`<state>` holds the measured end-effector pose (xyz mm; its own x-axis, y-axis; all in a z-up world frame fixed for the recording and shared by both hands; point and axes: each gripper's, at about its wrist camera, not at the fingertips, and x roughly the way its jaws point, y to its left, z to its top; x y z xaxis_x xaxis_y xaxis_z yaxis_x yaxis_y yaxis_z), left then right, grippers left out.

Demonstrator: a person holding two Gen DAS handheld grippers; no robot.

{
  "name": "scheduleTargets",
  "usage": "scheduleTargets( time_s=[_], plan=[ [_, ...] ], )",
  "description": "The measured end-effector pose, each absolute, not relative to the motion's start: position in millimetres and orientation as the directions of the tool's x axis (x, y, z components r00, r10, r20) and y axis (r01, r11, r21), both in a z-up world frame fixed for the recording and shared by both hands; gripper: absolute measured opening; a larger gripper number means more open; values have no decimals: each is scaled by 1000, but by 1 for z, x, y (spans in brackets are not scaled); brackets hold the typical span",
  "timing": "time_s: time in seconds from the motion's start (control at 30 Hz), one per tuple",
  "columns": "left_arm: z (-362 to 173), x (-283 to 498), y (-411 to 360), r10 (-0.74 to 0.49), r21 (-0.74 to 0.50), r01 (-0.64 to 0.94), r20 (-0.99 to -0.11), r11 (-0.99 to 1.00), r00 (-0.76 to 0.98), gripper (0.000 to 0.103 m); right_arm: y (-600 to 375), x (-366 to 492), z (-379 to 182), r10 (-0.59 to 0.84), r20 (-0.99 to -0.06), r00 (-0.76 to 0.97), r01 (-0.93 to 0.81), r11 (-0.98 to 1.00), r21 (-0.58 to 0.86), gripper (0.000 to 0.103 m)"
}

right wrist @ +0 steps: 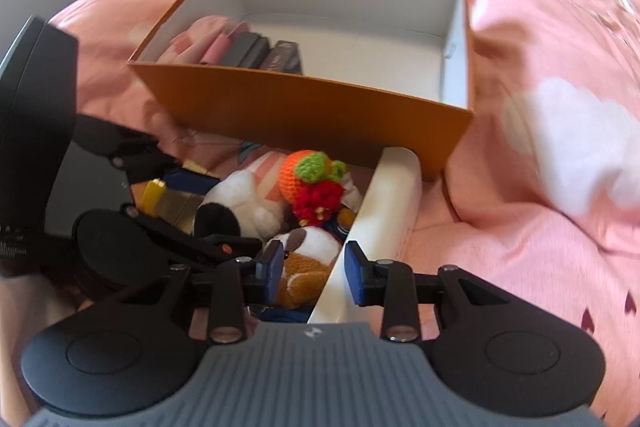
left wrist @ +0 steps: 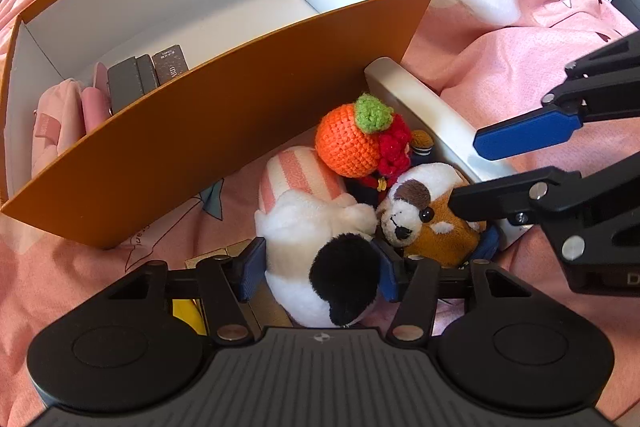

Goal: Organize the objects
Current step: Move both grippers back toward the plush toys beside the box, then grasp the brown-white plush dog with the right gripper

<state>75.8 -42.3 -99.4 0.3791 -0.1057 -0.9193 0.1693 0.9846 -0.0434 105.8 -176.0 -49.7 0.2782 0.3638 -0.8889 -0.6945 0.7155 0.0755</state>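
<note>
An orange box with a white inside stands on the pink bedspread; it also shows in the right wrist view. Dark cases and pink items lie in its left end. My left gripper straddles a white and black plush, pads at its sides. Beside it lie a brown and white plush and an orange crochet fruit. My right gripper is open, one finger by the brown plush, the other by a white flat box. It also shows at the right of the left wrist view.
The white flat box leans beside the toys. A yellow item and a gold-brown box lie under the left gripper. The pink bedspread is rumpled with white cloud patterns to the right.
</note>
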Motion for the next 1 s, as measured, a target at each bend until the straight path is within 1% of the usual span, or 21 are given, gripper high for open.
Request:
scheduleTargets(
  time_s=[0.1, 0.2, 0.33, 0.43, 0.5, 0.57, 0.73, 0.83, 0.93, 1.0],
  plan=[
    [-94, 71, -37, -114, -57, 156, -915, 986, 387, 58, -168, 107, -50, 365, -899, 244, -754, 654, 60, 37],
    [-87, 66, -31, -121, -71, 139, -910, 988, 395, 56, -160, 113, -54, 354, -912, 207, -793, 606, 55, 41],
    [-75, 63, -22, -135, -98, 109, -902, 989, 411, 56, -147, 116, -61, 306, -933, 192, -840, 542, 5, 41],
    [-68, 60, -20, -133, -96, 109, -897, 989, 422, 56, -135, 117, -67, 250, -955, 158, -875, 485, -18, 42],
    [-67, 60, -20, -132, -94, 109, -894, 990, 427, 56, -126, 115, -71, 211, -966, 149, -897, 439, -43, 45],
    [-68, 62, -19, -134, -99, 103, -894, 990, 427, 56, -119, 114, -75, 173, -975, 139, -916, 397, -60, 51],
    [-69, 64, -16, -142, -110, 97, -893, 989, 427, 56, -107, 117, -84, 85, -990, 116, -929, 362, -78, 59],
    [-70, 64, -15, -145, -114, 98, -892, 989, 428, 56, -103, 124, -92, 48, -995, 85, -925, 375, -61, 62],
    [-71, 65, -13, -149, -119, 95, -891, 988, 430, 56, -101, 127, -94, 37, -996, 78, -923, 380, -58, 63],
    [-70, 64, -14, -151, -123, 93, -890, 988, 430, 56, -101, 130, -96, 33, -997, 71, -919, 391, -52, 65]
  ],
)
